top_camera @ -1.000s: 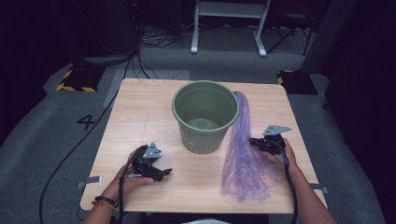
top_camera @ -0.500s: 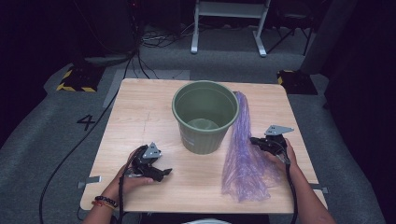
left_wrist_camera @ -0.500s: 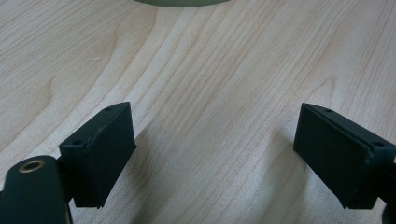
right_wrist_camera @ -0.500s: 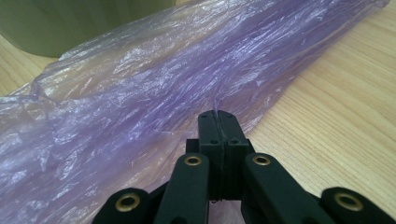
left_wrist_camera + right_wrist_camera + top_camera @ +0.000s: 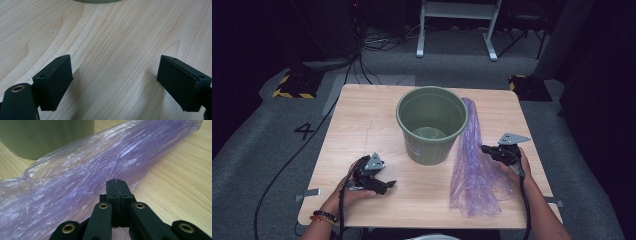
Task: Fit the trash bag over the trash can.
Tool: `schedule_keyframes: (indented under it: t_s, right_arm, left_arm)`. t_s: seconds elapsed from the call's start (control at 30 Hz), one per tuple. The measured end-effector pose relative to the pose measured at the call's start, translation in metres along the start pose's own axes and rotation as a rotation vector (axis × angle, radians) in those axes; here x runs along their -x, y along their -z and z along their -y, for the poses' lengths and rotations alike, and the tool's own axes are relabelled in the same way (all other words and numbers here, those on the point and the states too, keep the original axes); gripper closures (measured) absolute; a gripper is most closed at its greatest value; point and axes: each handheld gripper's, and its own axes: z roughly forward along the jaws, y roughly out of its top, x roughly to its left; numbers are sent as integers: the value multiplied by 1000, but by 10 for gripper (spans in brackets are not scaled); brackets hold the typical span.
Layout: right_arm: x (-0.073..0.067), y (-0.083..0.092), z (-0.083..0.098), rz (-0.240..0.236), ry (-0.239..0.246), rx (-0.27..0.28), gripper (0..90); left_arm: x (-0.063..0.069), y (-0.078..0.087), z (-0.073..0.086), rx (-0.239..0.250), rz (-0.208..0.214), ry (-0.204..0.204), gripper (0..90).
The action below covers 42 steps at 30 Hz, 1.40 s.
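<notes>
A square table with a light wooden top (image 5: 362, 125) stands on a grey carpet floor (image 5: 267, 165). On the carpet at the left of the table is a black number four (image 5: 305, 131). Two black blocks with yellow and black stripes (image 5: 291, 86) lie on the floor near the far corners of the table. Black cables (image 5: 362, 55) run over the floor behind it. A white metal frame with two legs (image 5: 457, 25) stands further back. The room around is dark.

High view above table (image 5: 362, 125) looking down, tool views skim low (close), sharing green bucket (image 5: 432, 125).
</notes>
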Motion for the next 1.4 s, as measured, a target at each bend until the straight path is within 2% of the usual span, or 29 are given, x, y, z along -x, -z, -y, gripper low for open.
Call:
schedule_keyframes:
  t_s: [0.1, 0.3, 0.4, 0.43, 0.47, 0.5, 0.53, 0.57, 0.6, 0.67, 0.8, 0.83, 0.93, 1.1, 1.2, 1.27, 1.4]
  right_arm:
    - [-1, -2, 0, 2, 9, -12, 896]
    - [-2, -5, 1, -10, 4, -45, 829]
    - [-2, -4, 2, -23, -12, -76, 622]
    - [-2, -4, 2, -23, -12, -76, 622]
    - [-1, -4, 3, -32, -32, -85, 504]
    - [-1, -4, 3, -32, -32, -85, 504]
    - [1, -3, 1, -26, -41, -87, 367]
    - [1, -3, 1, -26, -41, -87, 367]
    - [2, -3, -1, -17, -47, -81, 331]
    - [7, 0, -12, 22, -58, -51, 272]
    - [10, 0, -26, 54, -63, -33, 253]
    - [9, -3, -35, 82, -40, -38, 249]
    - [9, -8, -41, 78, -26, -42, 245]
    - [15, -22, -45, 53, -70, -44, 211]
    - [17, -31, -45, 52, -73, -67, 206]
    - [20, -41, -43, 65, -85, -102, 202]
    - [22, -49, -40, 56, -107, -125, 196]
  left_arm:
    - [0, 0, -1, -4, -1, -1, 127]
    - [0, -1, -3, -10, 10, -11, 127]
    - [0, -1, -2, -3, 11, -10, 127]
    - [0, -1, -2, -3, 11, -10, 127]
    - [0, -1, -2, -4, 11, -10, 127]
    - [0, -1, -2, -4, 11, -10, 127]
    - [0, -1, -1, -2, 13, -11, 127]
    - [0, -1, -1, -2, 13, -11, 127]
    - [0, -1, -1, -2, 14, -12, 127]
    - [0, -1, -1, -1, 15, -12, 127]
    - [0, -1, -1, -2, 13, -11, 127]
    - [0, -1, -1, -2, 13, -11, 127]
    - [0, -1, -1, -2, 13, -11, 127]
    - [0, -1, -1, -2, 12, -11, 127]
    - [0, -1, -1, -2, 13, -11, 127]
    - [0, -1, -1, -2, 13, -10, 127]
    - [0, -1, -1, -2, 13, -11, 127]
